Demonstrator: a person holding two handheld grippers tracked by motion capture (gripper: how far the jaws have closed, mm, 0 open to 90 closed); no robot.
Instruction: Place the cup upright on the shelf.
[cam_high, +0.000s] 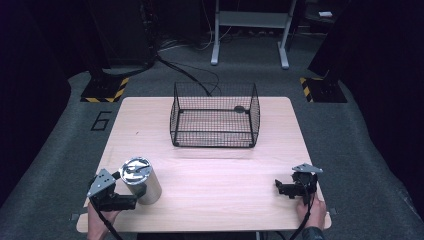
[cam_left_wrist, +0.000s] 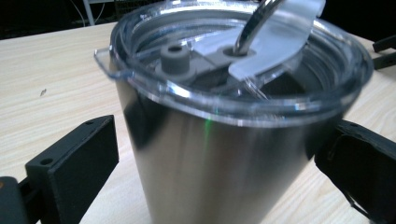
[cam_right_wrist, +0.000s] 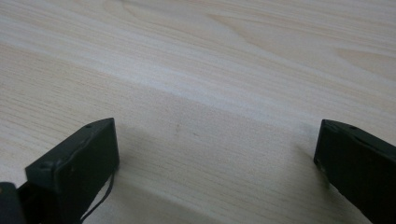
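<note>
A stainless steel tumbler (cam_high: 142, 181) with a clear plastic lid stands upright at the table's front left. In the left gripper view the tumbler (cam_left_wrist: 219, 163) sits between the two black jaws, which stand wide on either side of its body; a small gap shows at the left jaw. My left gripper (cam_high: 131, 199) is open around the tumbler's lower part. At the front right, my right gripper (cam_high: 281, 188) rests low over the table, open, with bare wood between its fingers (cam_right_wrist: 79, 163). A black wire basket (cam_high: 215, 137) stands at the back middle of the table.
The light wooden table (cam_high: 225, 175) has its front edge just below both hands. Dark carpet surrounds it, with cables and a white stand's legs (cam_high: 250, 55) behind the basket. Open wood lies between the tumbler and the right gripper.
</note>
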